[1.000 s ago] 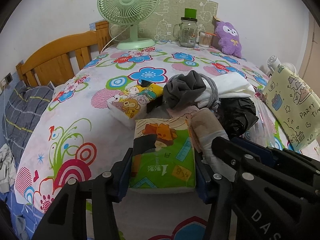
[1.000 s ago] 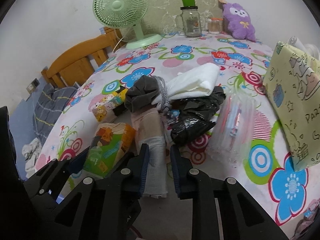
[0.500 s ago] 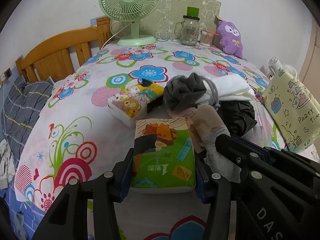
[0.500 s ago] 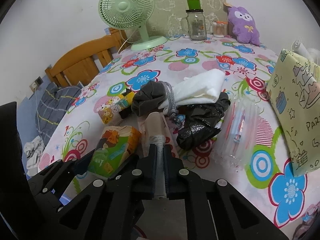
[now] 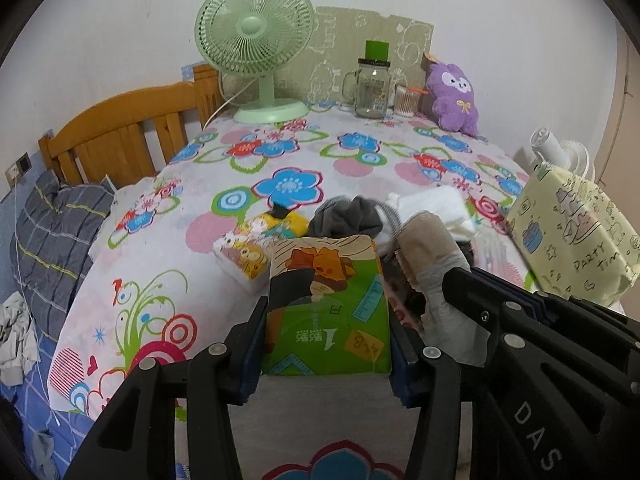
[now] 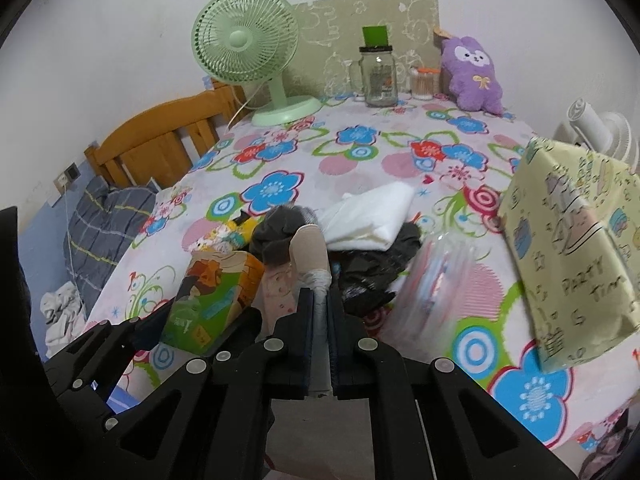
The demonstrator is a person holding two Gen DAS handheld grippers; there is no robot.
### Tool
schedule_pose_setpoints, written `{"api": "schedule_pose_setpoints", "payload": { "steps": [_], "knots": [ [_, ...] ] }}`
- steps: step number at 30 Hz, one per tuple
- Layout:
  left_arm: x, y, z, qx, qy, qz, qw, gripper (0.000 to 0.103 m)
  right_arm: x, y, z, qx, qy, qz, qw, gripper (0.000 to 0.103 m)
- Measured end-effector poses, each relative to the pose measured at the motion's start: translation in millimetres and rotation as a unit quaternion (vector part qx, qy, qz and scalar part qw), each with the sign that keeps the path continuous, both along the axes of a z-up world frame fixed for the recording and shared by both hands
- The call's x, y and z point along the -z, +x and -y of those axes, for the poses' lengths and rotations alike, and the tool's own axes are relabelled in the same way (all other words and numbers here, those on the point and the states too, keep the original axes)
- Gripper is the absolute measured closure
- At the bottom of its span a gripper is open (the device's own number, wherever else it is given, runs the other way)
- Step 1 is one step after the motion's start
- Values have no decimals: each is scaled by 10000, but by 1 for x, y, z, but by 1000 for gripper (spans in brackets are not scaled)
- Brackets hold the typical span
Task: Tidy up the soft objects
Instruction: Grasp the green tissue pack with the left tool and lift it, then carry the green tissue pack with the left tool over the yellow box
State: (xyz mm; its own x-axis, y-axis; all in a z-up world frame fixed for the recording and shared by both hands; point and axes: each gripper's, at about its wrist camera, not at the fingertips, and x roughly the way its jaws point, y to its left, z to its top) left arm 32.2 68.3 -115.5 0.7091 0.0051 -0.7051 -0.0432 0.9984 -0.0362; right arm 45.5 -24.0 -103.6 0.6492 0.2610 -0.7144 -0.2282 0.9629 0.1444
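My left gripper (image 5: 326,332) is shut on a green and orange tissue pack (image 5: 326,304) and holds it above the floral bedspread; the pack also shows in the right wrist view (image 6: 214,300). My right gripper (image 6: 318,312) is shut on a beige and white sock (image 6: 312,252), lifted off the pile; the sock also shows in the left wrist view (image 5: 434,268). Behind lie a grey sock bundle (image 6: 276,236), a white folded cloth (image 6: 372,220), a black bag (image 6: 380,268) and a yellow cartoon tissue pack (image 5: 256,244).
A clear plastic pouch (image 6: 432,284) lies right of the pile. A yellow party bag (image 6: 572,248) stands at the right edge. A green fan (image 5: 260,52), glass jar (image 5: 372,88) and purple plush (image 5: 454,100) stand at the back. A wooden headboard (image 5: 120,136) is at the left.
My right gripper closed on the beige sock and raised it. My left gripper lifted the green tissue pack up off the bed.
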Motion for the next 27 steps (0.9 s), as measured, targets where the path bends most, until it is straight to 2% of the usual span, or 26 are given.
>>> {"api": "schedule_pose_setpoints", "payload": {
  "steps": [27],
  "knots": [
    [-76, 3, 52, -33, 191, 626, 9978, 51, -79, -2, 52, 13, -22, 693, 9976, 94]
  ]
}}
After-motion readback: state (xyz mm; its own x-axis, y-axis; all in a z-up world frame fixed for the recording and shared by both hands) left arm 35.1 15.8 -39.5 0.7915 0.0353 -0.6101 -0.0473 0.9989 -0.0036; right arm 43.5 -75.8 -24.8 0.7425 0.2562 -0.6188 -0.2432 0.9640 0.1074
